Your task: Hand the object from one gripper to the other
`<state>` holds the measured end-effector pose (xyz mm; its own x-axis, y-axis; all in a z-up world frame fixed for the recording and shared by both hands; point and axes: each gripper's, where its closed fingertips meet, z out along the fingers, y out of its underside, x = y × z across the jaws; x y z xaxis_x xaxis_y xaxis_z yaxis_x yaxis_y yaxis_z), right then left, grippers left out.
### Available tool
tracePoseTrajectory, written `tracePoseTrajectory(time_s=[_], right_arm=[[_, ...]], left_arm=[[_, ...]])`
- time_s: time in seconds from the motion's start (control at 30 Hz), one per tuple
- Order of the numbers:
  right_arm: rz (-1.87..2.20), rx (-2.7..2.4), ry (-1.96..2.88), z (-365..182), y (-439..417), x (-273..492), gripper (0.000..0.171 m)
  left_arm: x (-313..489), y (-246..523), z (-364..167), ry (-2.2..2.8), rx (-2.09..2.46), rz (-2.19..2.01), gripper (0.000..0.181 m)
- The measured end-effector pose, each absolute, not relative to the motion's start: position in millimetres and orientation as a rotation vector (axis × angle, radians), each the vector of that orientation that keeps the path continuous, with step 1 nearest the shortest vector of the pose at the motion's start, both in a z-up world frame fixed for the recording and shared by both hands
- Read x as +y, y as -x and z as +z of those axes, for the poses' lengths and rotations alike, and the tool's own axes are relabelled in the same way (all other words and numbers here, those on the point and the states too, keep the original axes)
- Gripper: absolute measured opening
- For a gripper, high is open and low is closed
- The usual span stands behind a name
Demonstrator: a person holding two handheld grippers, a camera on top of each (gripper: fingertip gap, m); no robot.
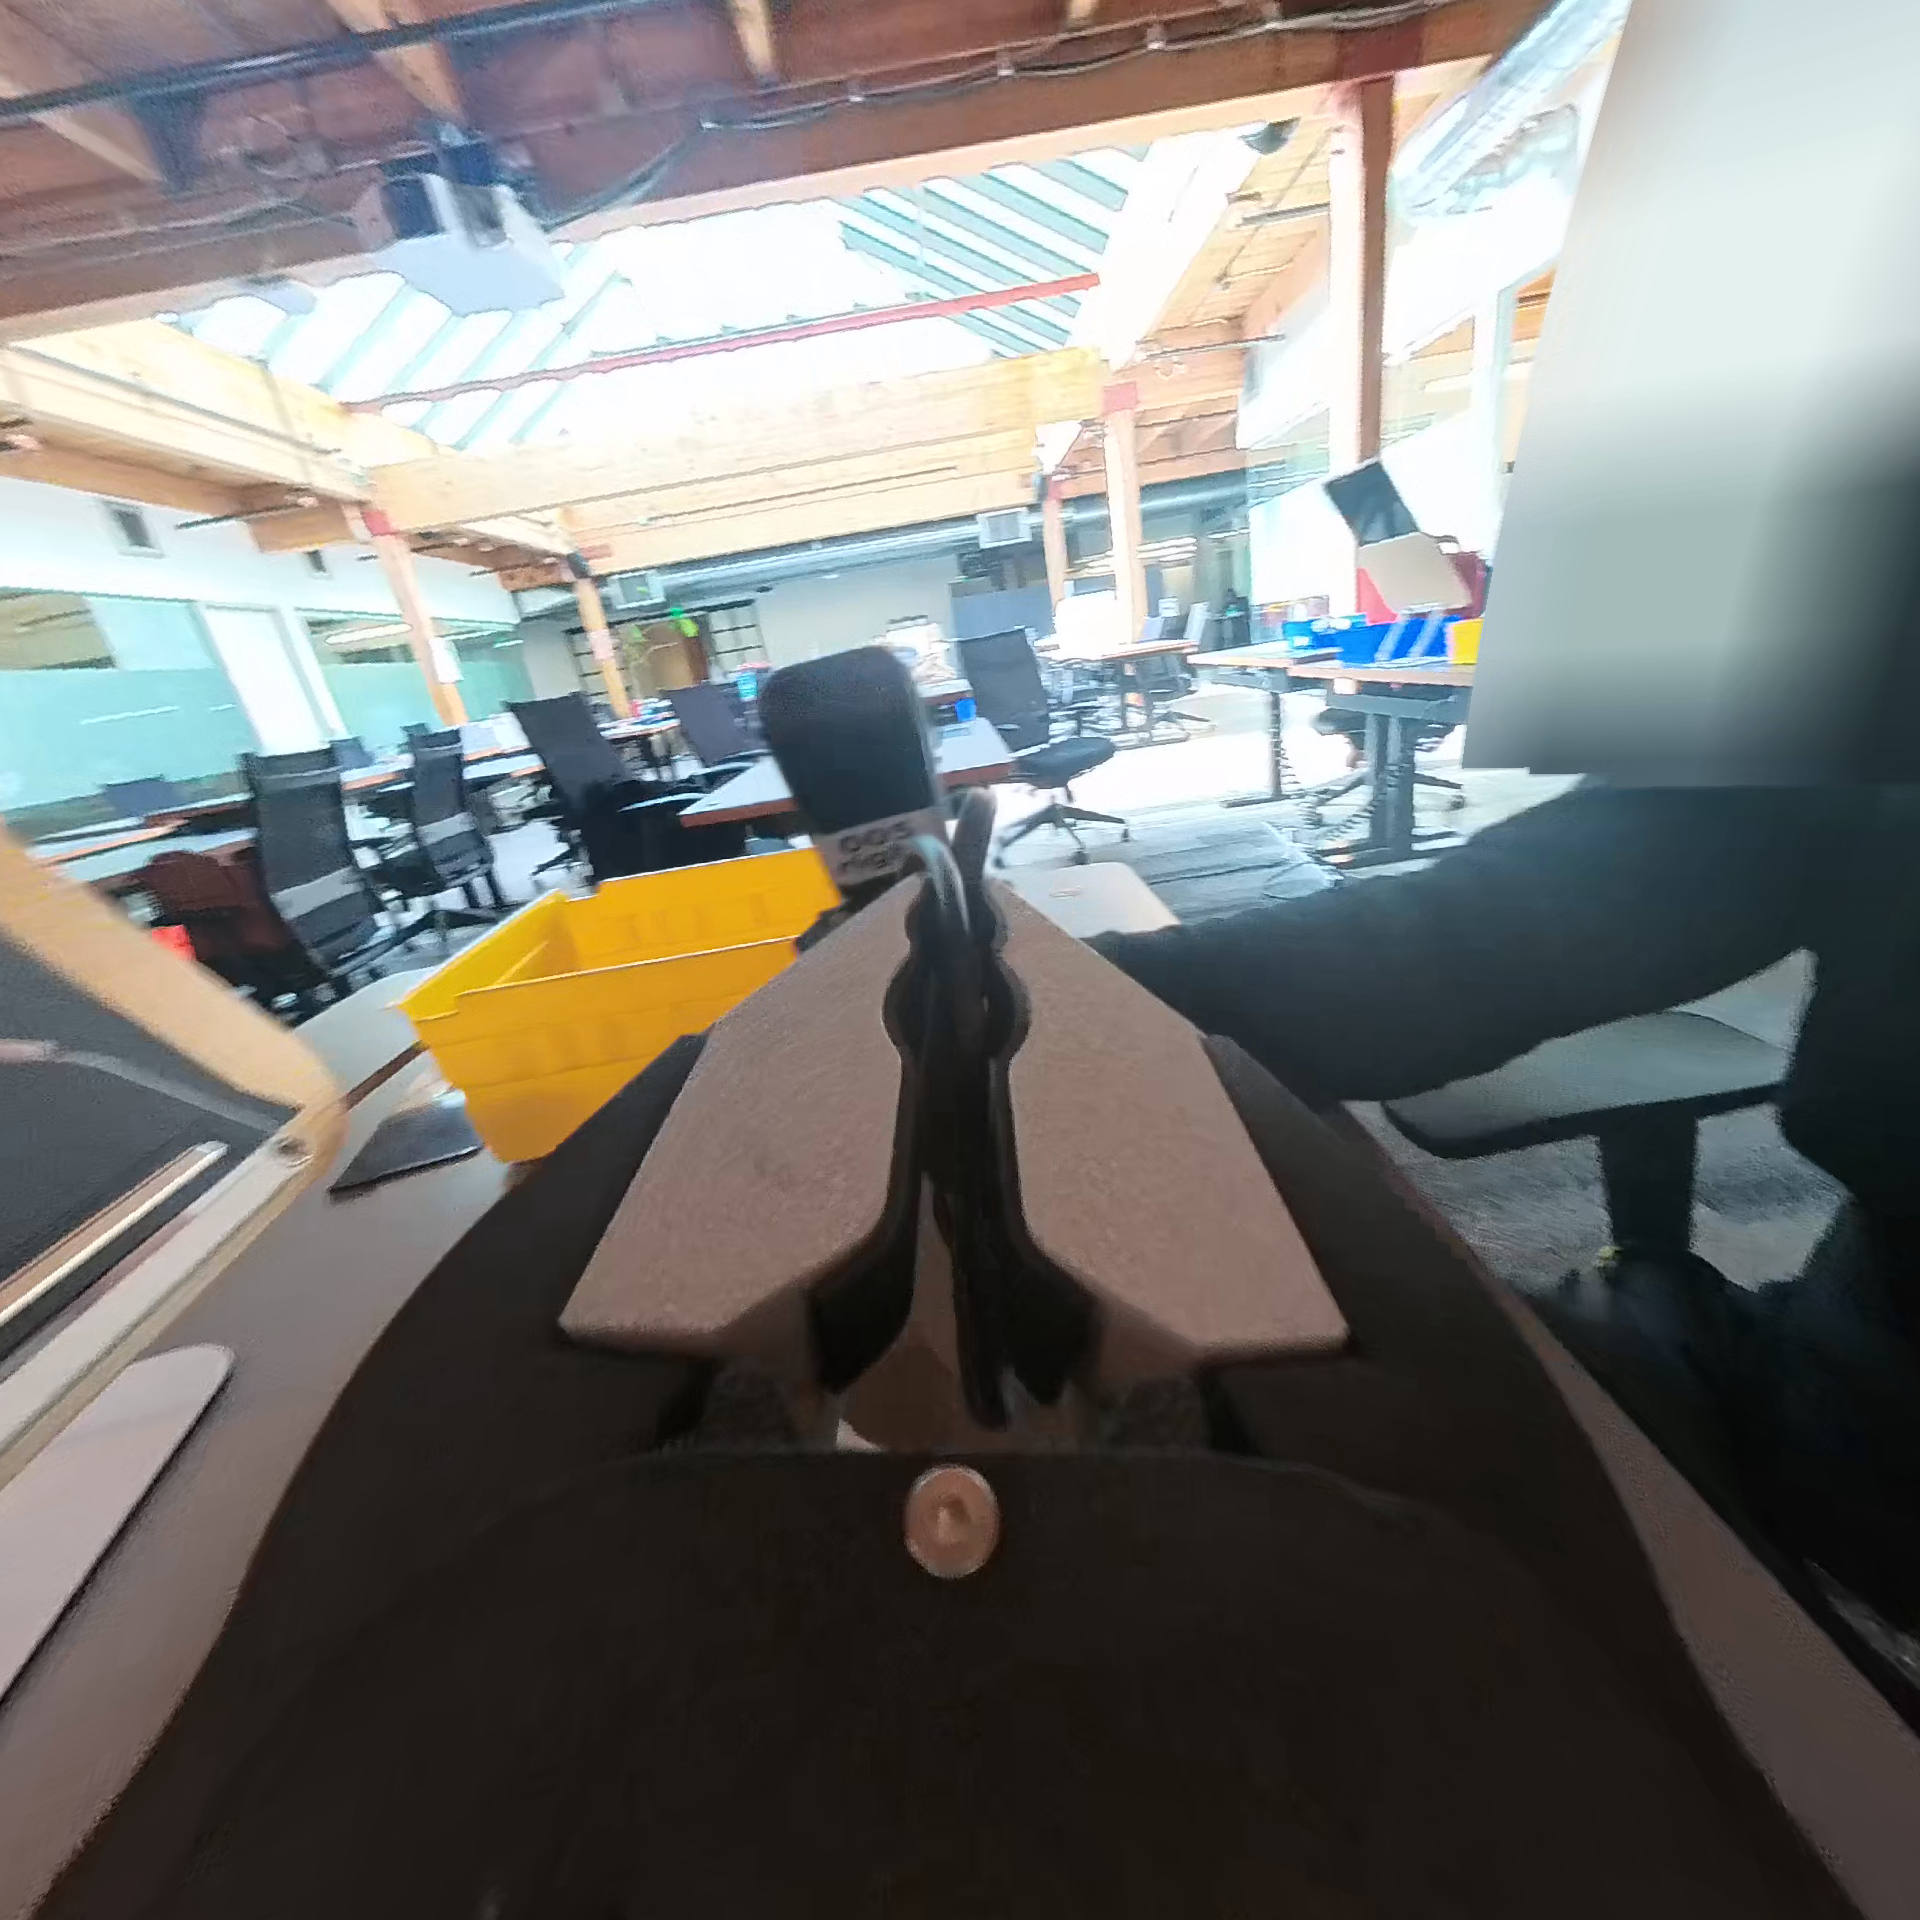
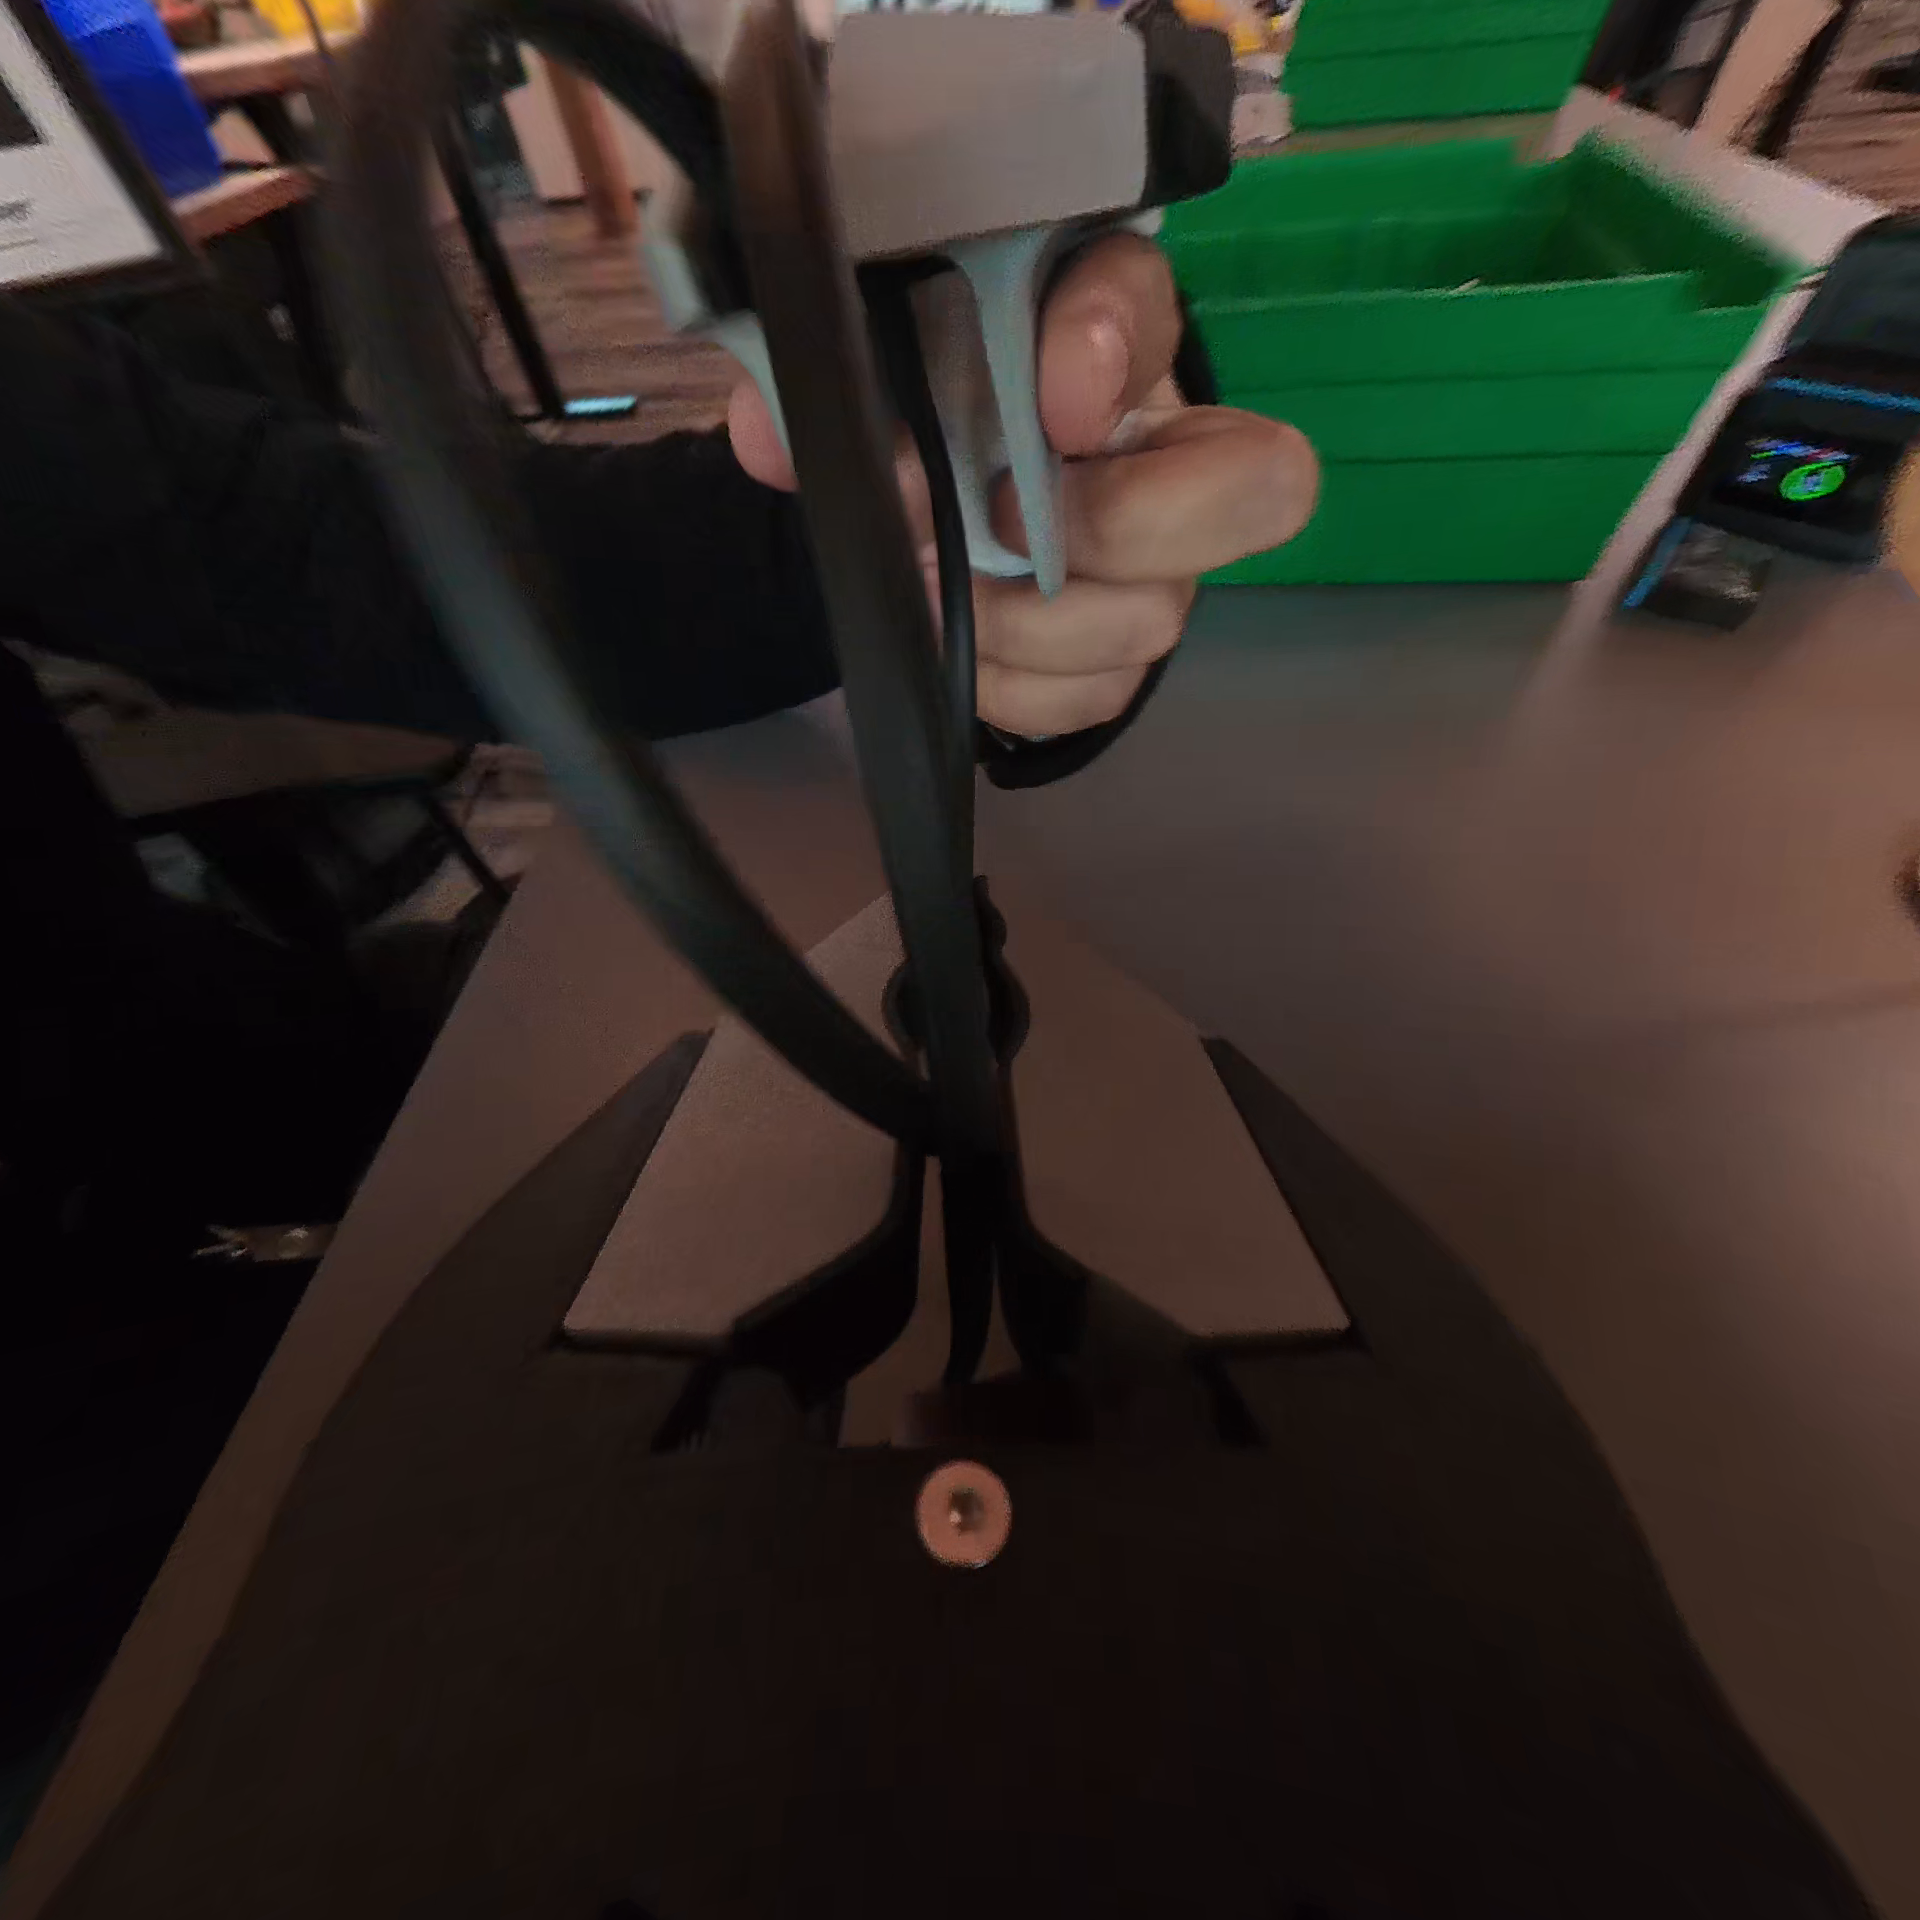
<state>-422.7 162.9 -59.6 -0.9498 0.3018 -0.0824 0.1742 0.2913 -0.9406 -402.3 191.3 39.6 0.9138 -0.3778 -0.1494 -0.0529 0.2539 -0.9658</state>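
While both tools are lifted above the table, each one is clenched on the same thing: a thin black rubber-like cord (image 2: pixel 914 727) that loops and hangs between them. From the left wrist view, the left gripper (image 1: pixel 956 925) has its two grey fingers (image 1: pixel 790 1122) pressed together, and the black cord is squeezed in the narrow slit between them. Just past the fingertips a black rounded handle-like piece with a small grey label (image 1: pixel 852 758) stands up; I cannot tell if it belongs to the cord. Behind it sits a yellow plastic bin (image 1: pixel 613 997) on the pale table (image 1: pixel 353 1039), and a dark sleeve (image 1: pixel 1455 966) reaches in from the right side.

From the right wrist view, the right gripper (image 2: pixel 951 997) also has its fingers closed, with two strands of the cord running down into the gap between them. One strand bends away to the left in a wide loop; the other goes up toward the other tool, whose grey body (image 2: pixel 987 135) is at the top of the view. A person's hand (image 2: pixel 1122 499) grips its light grey trigger (image 2: pixel 1008 436). Behind the hand stand green plastic bins (image 2: pixel 1455 364), stacked. A small dark device with a lit screen (image 2: pixel 1787 478) lies near the right edge of the brownish table (image 2: pixel 1455 935). This view is blurred.
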Motion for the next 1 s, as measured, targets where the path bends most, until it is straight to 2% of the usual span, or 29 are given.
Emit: tracePoseTrajectory(time_s=[0.17, 0.33, 0.4, 0.6, 0.67, 0.8, 1.0], right_arm=[[1.692, -2.226, 0.667, -43, 456, 198, 0.004], [1.561, -2.056, 0.861, -42, 485, 231, 0.0], [1.556, -2.029, 0.909, -42, 489, 238, 0.004], [1.412, -1.959, 0.995, -48, 502, 259, 0.003], [1.249, -1.939, 0.984, -55, 507, 269, 0.003], [0.925, -1.949, 0.897, -72, 514, 272, 0.003], [0.898, -2.02, 0.848, -86, 511, 245, 0.004]], left_arm=[[191, 441, 41, 1.336, 0.236, -0.106, 0.004], [194, 481, 25, 1.455, 0.045, 0.009, 0.03], [196, 488, 13, 1.522, 0.01, 0.0, 0.04], [203, 499, -7, 1.617, -0.058, 0.035, 0.048], [208, 500, -9, 1.625, -0.111, 0.017, 0.059], [223, 493, -15, 1.645, -0.196, -0.067, 0.097], [244, 473, -38, 1.733, -0.147, -0.08, 0.113]])
